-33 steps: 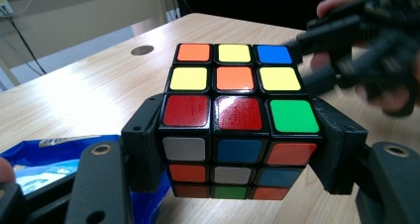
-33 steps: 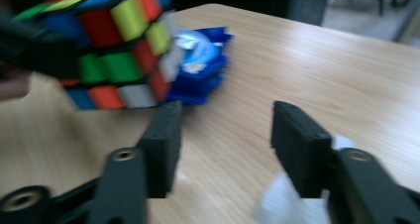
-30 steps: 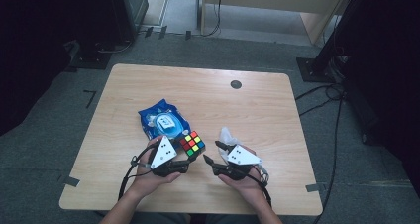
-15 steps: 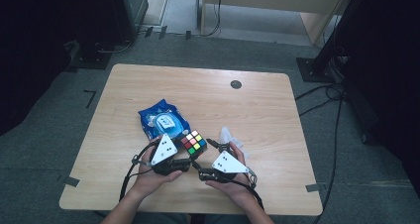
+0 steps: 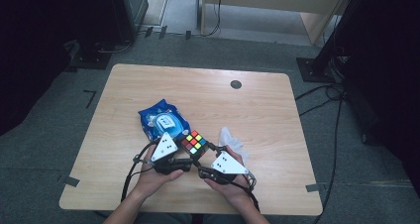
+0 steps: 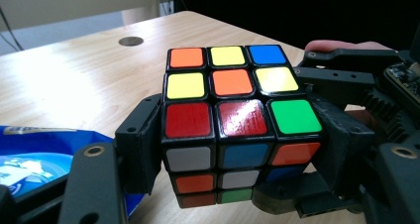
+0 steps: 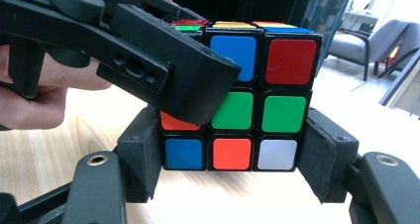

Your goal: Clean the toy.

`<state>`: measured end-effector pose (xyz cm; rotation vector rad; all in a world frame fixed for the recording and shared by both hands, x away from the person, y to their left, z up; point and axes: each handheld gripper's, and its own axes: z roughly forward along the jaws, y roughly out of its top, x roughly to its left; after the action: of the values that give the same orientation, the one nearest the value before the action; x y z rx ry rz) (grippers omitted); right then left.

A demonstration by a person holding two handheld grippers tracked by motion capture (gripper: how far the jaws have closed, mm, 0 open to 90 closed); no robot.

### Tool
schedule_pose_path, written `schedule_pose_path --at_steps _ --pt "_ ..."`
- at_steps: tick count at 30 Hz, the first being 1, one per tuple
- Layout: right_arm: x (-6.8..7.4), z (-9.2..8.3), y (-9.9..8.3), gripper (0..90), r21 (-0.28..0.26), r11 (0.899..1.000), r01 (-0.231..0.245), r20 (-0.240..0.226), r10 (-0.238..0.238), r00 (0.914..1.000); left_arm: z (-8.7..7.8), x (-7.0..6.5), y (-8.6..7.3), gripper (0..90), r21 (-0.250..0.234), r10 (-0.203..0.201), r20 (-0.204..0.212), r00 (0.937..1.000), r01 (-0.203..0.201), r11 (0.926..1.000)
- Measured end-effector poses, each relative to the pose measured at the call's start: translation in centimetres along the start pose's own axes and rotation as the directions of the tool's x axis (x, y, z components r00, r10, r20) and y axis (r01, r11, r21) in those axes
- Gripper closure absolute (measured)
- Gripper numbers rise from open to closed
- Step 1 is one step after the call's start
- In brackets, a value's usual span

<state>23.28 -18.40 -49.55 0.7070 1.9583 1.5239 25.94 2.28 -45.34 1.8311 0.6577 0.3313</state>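
Overhead light is falling evenly on the worktop (image 5: 277, 115), while the floor around the worktop is sinking into near darkness. Glare is streaking a red tile of the cube (image 6: 237, 117), and nearby jaws are blurring.

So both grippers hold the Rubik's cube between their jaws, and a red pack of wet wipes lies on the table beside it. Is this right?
Not quite: the pack of wet wipes is blue, as the high view shows. The rest stands: the left gripper and right gripper both hold the Rubik's cube between their jaws.
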Motion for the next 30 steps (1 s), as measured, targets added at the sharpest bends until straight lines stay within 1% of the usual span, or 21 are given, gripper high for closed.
schedule_pose_path --at_steps 4,9,12,15,18,19,20,22,24,25,26,28,29,30 --pt "-0.2 -0.1 0.0 35.0 0.021 1.0 -0.004 -0.022 0.005 0.9998 -0.3 0.4 0.1 29.1 -0.023 -0.019 0.026 0.9995 0.02 0.9995" --pt "-0.7 -0.2 -0.1 35.0 0.043 0.999 -0.031 -0.033 0.033 0.9989 -0.7 0.9 0.3 28.6 -0.057 -0.051 0.061 0.9969 0.054 0.9969" --pt "-1.0 -0.4 -0.1 35.1 0.047 0.998 -0.046 -0.033 0.048 0.9983 -1.0 1.2 0.4 27.2 -0.079 -0.065 0.07 0.9955 0.07 0.9944" --pt "-1.6 -0.6 -0.2 35.1 0.056 0.996 -0.068 -0.03 0.069 0.9971 -1.5 1.7 0.5 27.0 -0.108 -0.07 0.05 0.9963 0.075 0.9913" --pt "-2.4 -0.9 -0.3 35.1 0.066 0.993 -0.101 -0.021 0.102 0.9945 -1.9 2.5 0.5 26.0 -0.134 -0.091 0.058 0.9941 0.098 0.9862" --pt "-2.6 -1.0 -0.3 35.1 0.067 0.992 -0.109 -0.013 0.11 0.9938 -1.9 2.6 0.4 25.0 -0.135 -0.096 0.059 0.9936 0.104 0.9855" --pt "-2.8 -1.1 -0.3 35.1 0.065 0.991 -0.118 -0.009 0.119 0.9929 -1.9 2.8 0.3 23.6 -0.126 -0.094 0.051 0.9942 0.1 0.987" --pt "-3.6 -1.4 -0.2 35.1 0.061 0.987 -0.148 -0.005 0.149 0.9889 -1.6 2.9 -0.1 21.8 -0.094 -0.052 0.008 0.9986 0.053 0.9941" --pt "-4.2 -1.7 -0.1 35.0 0.06 0.984 -0.17 -0.006 0.171 0.9853 -1.4 2.9 -0.4 21.6 -0.074 -0.023 -0.011 0.9997 0.022 0.997" --pt "-4.5 -1.9 0.0 35.0 0.06 0.983 -0.176 -0.006 0.177 0.9843 -1.2 2.9 -0.5 21.3 -0.065 -0.002 -0.026 0.9997 0.0 0.9979" --pt "-4.8 -2.2 0.1 35.1 0.061 0.981 -0.182 -0.005 0.183 0.9831 -1.1 2.7 -0.7 21.2 -0.047 0.036 -0.051 0.998 -0.039 0.9982" --pt "-5.5 -2.6 0.3 35.0 0.057 0.976 -0.21 -0.007 0.211 0.9775 -0.7 2.4 -1.1 21.0 -0.01 0.099 -0.079 0.9919 -0.1 0.9949" --pt "-5.9 -2.9 0.6 35.0 0.063 0.968 -0.242 -0.012 0.243 0.9699 -0.5 2.3 -1.3 20.7 -0.001 0.112 -0.078 0.9907 -0.112 0.9937" --pt "-6.1 -3.0 0.8 35.0 0.066 0.963 -0.26 -0.016 0.262 0.9651 -0.3 2.1 -1.5 20.6 0.013 0.129 -0.078 0.9886 -0.128 0.9917"
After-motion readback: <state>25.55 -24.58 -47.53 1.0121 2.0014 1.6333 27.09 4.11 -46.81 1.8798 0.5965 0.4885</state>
